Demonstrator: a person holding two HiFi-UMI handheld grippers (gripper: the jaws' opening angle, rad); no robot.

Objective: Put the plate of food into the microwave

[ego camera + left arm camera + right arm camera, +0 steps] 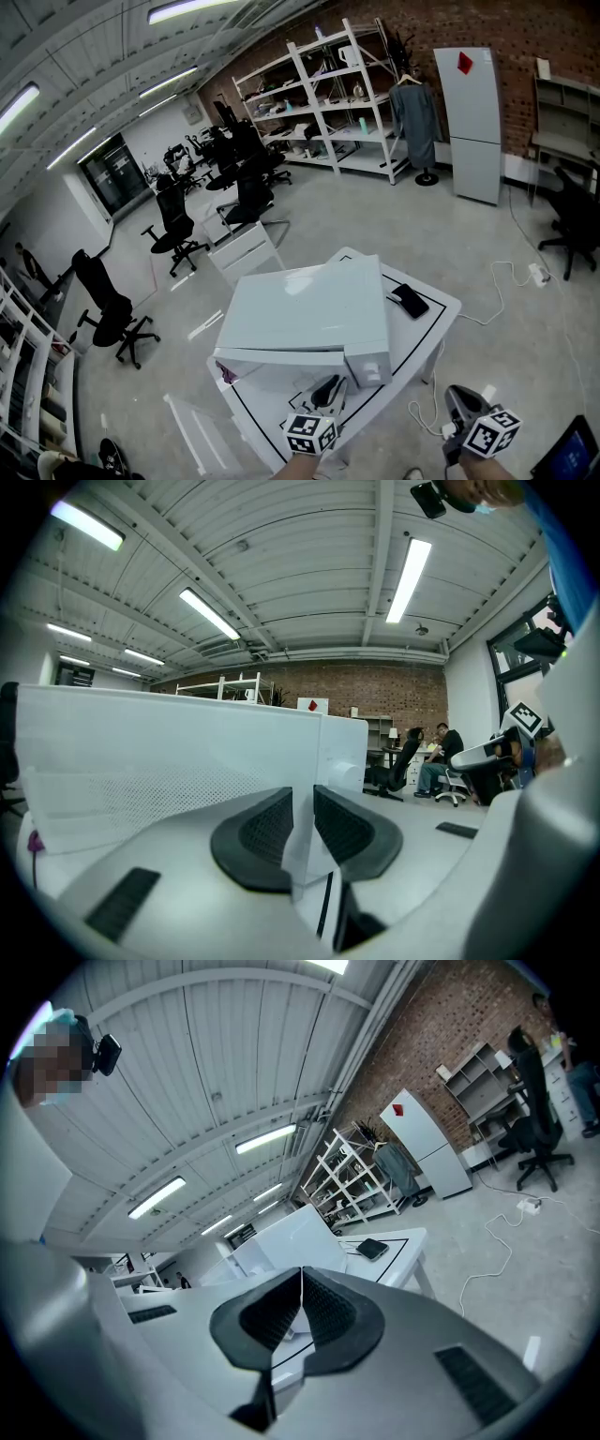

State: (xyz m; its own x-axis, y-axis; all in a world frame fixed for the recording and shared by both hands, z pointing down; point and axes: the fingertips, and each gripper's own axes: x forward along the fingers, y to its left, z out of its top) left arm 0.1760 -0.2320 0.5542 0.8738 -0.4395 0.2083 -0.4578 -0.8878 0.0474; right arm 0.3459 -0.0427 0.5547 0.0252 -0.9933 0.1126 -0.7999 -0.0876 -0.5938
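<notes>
A white microwave [314,314] stands on a white table [427,323], and its door looks closed. In the left gripper view its meshed door window [141,780] and a round knob [340,772] fill the space just ahead. My left gripper [328,389] sits low in front of the microwave's face, jaws a little apart with nothing between them [302,803]. My right gripper [459,398] hangs off the table's right side, its jaws closed together and empty [301,1283]. No plate of food shows in any view.
A flat black device [410,300] lies on the table right of the microwave. A small purple thing [226,376] sits at the microwave's front left corner. Office chairs [112,314], white shelving [328,103] and a tall white cabinet [469,122] stand around. A cable [502,286] runs across the floor.
</notes>
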